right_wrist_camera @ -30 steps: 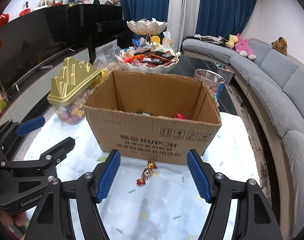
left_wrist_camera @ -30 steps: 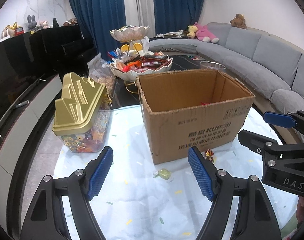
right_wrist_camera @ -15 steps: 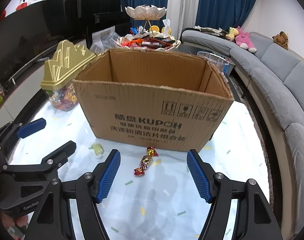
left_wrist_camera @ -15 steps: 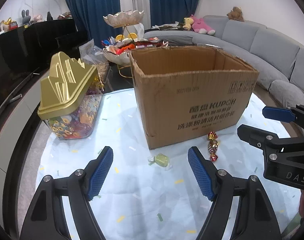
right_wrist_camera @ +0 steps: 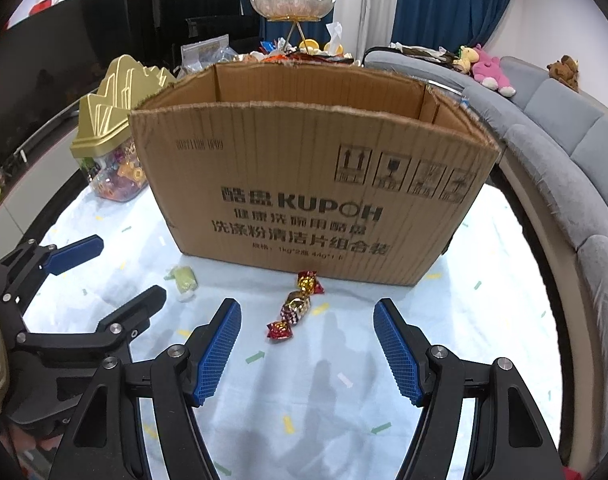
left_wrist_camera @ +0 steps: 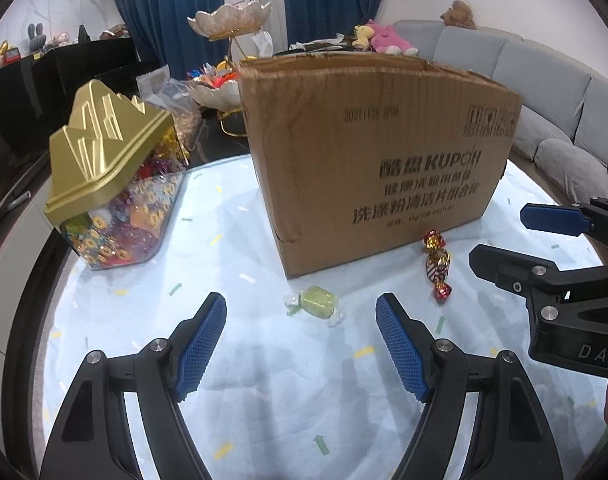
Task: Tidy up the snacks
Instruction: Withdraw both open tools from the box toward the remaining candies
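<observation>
Both claws hang low over the pale cloth in front of the cardboard box (right_wrist_camera: 304,184), each with its jaws spread wide and nothing between them. The left gripper (left_wrist_camera: 300,332) has the green wrapped candy (left_wrist_camera: 317,300) just ahead of its tips, a little toward its right-hand finger. The right gripper (right_wrist_camera: 305,332) has the red-and-gold twisted candy (right_wrist_camera: 296,306) lying just ahead, closer to its left-hand finger; the candy runs lengthwise away from the claw toward the box wall.

To pick cleanly, I would say each claw should centre on its sweet first: the left nudging right, the right nudging left, then settling until the blue pads straddle the body and not the loose twisted ends. The red sweet is long, so closing across its fat middle looks safest. The two claws sit near one another, so they should mind their neighbouring fingers.

Compared with a second ago, both claws have come down: the box now looms tall, its inside is all but hidden, and the sweets lie much closer. The jaw spread is unchanged.
</observation>
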Demonstrator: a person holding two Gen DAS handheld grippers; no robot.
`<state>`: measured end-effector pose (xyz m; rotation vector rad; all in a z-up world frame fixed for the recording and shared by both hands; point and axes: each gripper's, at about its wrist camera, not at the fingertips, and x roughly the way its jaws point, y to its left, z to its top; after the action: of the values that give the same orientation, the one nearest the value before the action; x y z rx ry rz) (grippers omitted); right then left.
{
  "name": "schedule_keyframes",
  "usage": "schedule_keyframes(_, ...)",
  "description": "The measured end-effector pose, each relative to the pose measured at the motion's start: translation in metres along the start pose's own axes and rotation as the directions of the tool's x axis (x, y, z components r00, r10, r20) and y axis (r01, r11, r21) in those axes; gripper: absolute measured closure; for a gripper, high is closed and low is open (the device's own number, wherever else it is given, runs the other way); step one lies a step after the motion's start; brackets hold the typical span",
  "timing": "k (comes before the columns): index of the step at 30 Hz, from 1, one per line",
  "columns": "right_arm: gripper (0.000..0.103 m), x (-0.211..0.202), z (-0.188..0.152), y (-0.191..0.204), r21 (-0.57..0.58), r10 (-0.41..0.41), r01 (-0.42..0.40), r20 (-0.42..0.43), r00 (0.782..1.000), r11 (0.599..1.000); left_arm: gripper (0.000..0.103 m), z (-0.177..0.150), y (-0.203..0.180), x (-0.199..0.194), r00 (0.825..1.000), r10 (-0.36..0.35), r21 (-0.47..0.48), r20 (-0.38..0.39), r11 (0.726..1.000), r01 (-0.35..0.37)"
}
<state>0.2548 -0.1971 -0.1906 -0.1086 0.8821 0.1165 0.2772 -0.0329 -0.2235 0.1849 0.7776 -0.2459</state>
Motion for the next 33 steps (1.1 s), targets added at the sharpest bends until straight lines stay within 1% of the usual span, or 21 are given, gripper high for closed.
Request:
schedule_keyframes(9, 0.033, 0.023, -0.011, 0.002, 0.01, 0.008, -0.007, -0.032, 0.999, 1.0, 0.027, -0.009, -0.003, 0.019, 1.0, -0.008, 0.014, -0.022, 1.0, 0.008)
schedule_keyframes(13, 0.033, 0.033, -0.012, 0.004, 0.014, 0.012, -0.011, -0.041, 0.999, 1.0, 0.031, -0.007, -0.002, 0.026, 1.0, 0.001, 0.034, -0.015, 0.999, -0.001)
schedule_keyframes(17, 0.033, 0.042, -0.012, 0.008, 0.007, 0.006, -0.006, -0.044, 0.999, 1.0, 0.036, -0.003, 0.001, 0.036, 1.0, -0.004, 0.039, -0.022, 0.999, 0.005)
schedule_keyframes(21, 0.033, 0.05, -0.01, 0.011, 0.002, 0.006, -0.006, -0.045, 0.999, 1.0, 0.038, -0.002, 0.0, 0.046, 0.999, -0.03, 0.06, -0.036, 0.998, 0.032)
schedule_keyframes(23, 0.033, 0.054, -0.009, 0.012, 0.002, 0.008, -0.008, -0.045, 0.999, 1.0, 0.044, -0.001, 0.0, 0.049, 0.998, -0.048, 0.058, -0.046, 0.997, 0.051)
schedule_keyframes(25, 0.033, 0.057, -0.009, 0.011, 0.003, 0.014, -0.014, -0.053, 0.998, 1.0, 0.046, 0.0, 0.001, 0.052, 0.997, -0.063, 0.052, -0.053, 0.996, 0.066)
schedule_keyframes(27, 0.033, 0.063, -0.008, 0.011, 0.009, 0.02, -0.019, -0.061, 0.998, 1.0, 0.047, 0.001, 0.003, 0.057, 0.995, -0.073, 0.047, -0.068, 0.996, 0.077)
schedule_keyframes(29, 0.033, 0.068, -0.006, 0.012, 0.008, 0.023, -0.023, -0.07, 0.997, 1.0, 0.05, 0.002, 0.003, 0.063, 0.991, -0.089, 0.045, -0.096, 0.995, 0.094)
schedule_keyframes(31, 0.033, 0.072, -0.003, 0.013, 0.011, 0.027, -0.026, -0.07, 0.997, 1.0, 0.053, 0.003, 0.002, 0.064, 0.991, -0.096, 0.047, -0.095, 0.994, 0.101)
schedule_keyframes(33, 0.033, 0.075, -0.001, 0.013, 0.014, 0.026, -0.025, -0.074, 0.997, 1.0, 0.053, 0.003, 0.001, 0.065, 0.991, -0.094, 0.05, -0.095, 0.994, 0.1)
